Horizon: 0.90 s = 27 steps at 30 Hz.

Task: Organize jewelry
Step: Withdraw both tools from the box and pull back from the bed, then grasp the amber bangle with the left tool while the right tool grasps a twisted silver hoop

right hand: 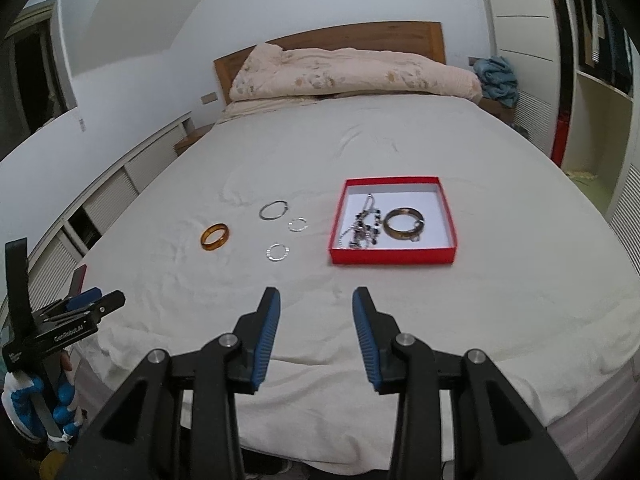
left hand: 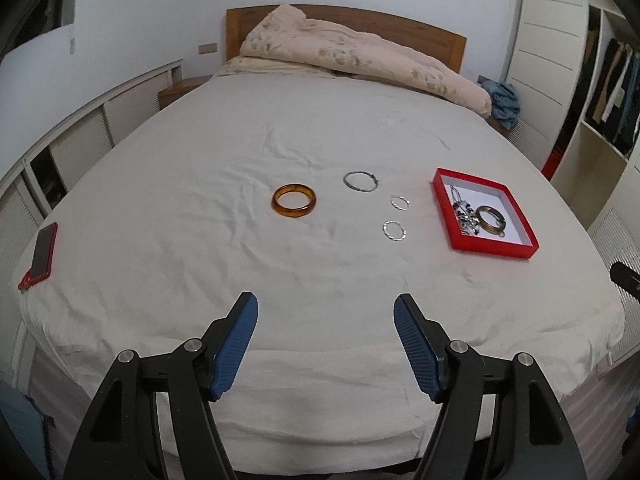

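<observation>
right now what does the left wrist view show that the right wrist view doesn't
Only the left wrist view shows the whole red phone lying at the bed's left edge. Only the right wrist view shows the left hand-held gripper from the side, held in a blue and white glove. Both show the amber bangle, the silver bangle, two small silver hoops and the red box holding jewelry on the white sheet.

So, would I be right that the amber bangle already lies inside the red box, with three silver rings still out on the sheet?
Not quite: the amber bangle still lies on the sheet, left of the three silver rings. The red box holds a darker bangle and a tangled necklace. The left wrist view shows it.
</observation>
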Each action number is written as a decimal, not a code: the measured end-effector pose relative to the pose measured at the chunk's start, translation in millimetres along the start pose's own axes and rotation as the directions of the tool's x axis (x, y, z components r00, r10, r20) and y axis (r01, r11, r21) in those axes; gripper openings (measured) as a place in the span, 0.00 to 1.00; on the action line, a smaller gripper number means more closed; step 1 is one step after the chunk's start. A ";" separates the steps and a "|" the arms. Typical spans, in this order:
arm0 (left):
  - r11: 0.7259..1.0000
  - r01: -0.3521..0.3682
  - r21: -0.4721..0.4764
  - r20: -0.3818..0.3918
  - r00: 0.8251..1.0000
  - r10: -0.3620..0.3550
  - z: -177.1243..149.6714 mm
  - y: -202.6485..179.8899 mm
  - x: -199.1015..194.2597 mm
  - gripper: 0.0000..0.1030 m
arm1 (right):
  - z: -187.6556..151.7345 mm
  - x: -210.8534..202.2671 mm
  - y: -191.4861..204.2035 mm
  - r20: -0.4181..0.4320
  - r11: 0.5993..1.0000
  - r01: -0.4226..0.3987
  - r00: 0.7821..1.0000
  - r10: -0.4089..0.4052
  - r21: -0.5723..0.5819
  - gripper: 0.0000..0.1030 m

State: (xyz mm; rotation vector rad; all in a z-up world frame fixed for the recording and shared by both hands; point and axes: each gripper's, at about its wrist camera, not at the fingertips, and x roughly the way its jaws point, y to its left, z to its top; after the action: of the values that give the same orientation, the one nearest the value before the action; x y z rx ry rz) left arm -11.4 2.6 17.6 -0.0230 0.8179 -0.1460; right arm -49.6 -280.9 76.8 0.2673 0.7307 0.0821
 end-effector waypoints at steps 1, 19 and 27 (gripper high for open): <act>1.000 -0.002 -0.007 -0.001 1.000 0.002 -0.5 2.7 0.8 0.68 | 0.0 2.0 2.7 -0.002 1.000 -0.009 1.000 0.009 -0.006 0.35; 0.995 -0.070 -0.064 -0.162 0.985 0.059 6.6 48.2 79.4 0.65 | 18.2 103.9 34.1 -0.154 0.982 -0.145 0.980 0.126 -0.119 0.35; 0.991 -0.098 -0.091 -0.236 0.969 0.074 19.5 63.6 128.1 0.65 | 34.0 172.6 48.4 -0.245 0.967 -0.186 0.959 0.140 -0.173 0.34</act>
State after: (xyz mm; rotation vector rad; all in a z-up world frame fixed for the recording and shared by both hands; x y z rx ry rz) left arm 96.8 47.1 -66.8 -0.0676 1.0579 -0.0247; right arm 102.3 -212.8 2.2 0.1314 0.9248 0.3455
